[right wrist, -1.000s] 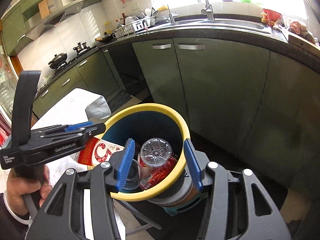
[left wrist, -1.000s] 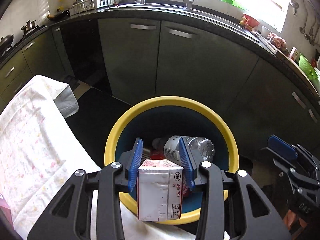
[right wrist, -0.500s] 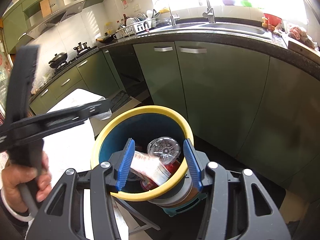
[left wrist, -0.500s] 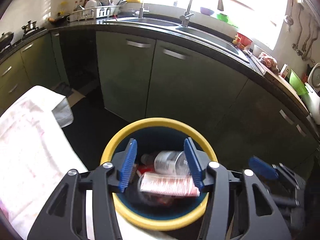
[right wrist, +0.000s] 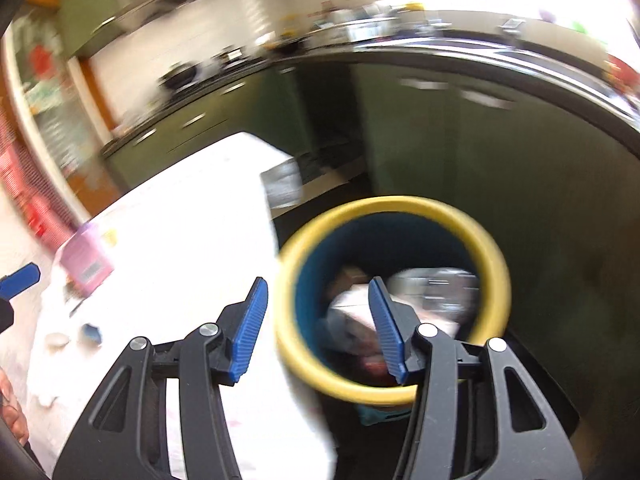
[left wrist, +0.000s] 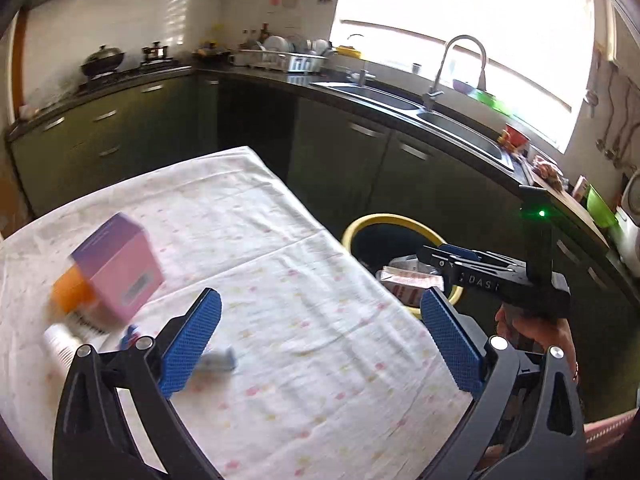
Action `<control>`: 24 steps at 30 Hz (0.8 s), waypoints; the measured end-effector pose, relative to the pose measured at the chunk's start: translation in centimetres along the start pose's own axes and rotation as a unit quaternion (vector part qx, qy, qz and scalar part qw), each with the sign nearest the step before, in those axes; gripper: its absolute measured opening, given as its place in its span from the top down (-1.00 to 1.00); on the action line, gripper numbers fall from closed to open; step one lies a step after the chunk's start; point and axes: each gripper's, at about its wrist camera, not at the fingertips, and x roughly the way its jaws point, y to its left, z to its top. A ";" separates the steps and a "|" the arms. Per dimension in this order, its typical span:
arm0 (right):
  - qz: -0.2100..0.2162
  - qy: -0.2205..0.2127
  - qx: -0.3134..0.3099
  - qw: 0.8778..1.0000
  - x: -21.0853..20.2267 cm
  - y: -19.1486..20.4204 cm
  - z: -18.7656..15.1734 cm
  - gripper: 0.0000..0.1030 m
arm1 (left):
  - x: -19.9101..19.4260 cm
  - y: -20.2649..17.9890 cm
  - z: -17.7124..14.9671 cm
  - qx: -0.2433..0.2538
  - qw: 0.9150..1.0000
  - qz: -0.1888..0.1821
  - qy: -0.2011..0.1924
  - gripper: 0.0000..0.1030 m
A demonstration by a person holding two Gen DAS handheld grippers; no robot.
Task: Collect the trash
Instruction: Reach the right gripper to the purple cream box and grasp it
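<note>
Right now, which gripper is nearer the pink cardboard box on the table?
Left. The left gripper hangs open over the white tablecloth, with the pink cardboard box just ahead to its left. The right gripper is open beside the yellow-rimmed blue bin, off the table's edge.

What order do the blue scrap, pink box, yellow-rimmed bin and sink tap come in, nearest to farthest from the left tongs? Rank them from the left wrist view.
1. blue scrap: on the cloth, just beyond the left tongs, by the left finger.
2. pink box: farther left on the table.
3. yellow-rimmed bin: off the table's right edge.
4. sink tap: far counter, by the window.
</note>
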 end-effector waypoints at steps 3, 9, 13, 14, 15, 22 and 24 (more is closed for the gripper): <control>0.049 0.017 -0.052 0.997 1.3 4.9 0.2 -0.11 | -4.4 4.6 -2.6 -0.041 0.998 0.045 -0.013 -0.91; 0.160 0.032 -0.169 0.972 3.6 15.7 0.6 -0.30 | -10.5 11.2 -6.9 -0.101 0.989 0.103 -0.033 -0.91; 0.181 0.013 -0.244 0.953 5.1 21.9 0.9 -0.77 | -12.3 13.7 -9.2 -0.123 0.985 0.120 -0.031 -0.91; 0.181 0.013 -0.258 0.949 5.4 23.1 0.9 -0.79 | -12.3 13.9 -9.4 -0.126 0.984 0.121 -0.030 -0.91; 0.181 0.015 -0.270 0.946 6.1 24.3 1.0 -0.79 | -12.4 14.3 -9.8 -0.128 0.984 0.121 -0.029 -0.91; 0.157 0.021 -0.311 0.937 11.0 28.5 2.4 -0.84 | -11.7 14.3 -10.4 -0.130 0.985 0.113 -0.023 -0.91; 0.154 0.027 -0.307 0.939 12.1 28.7 2.7 -0.84 | -11.6 14.3 -10.6 -0.129 0.985 0.112 -0.021 -0.91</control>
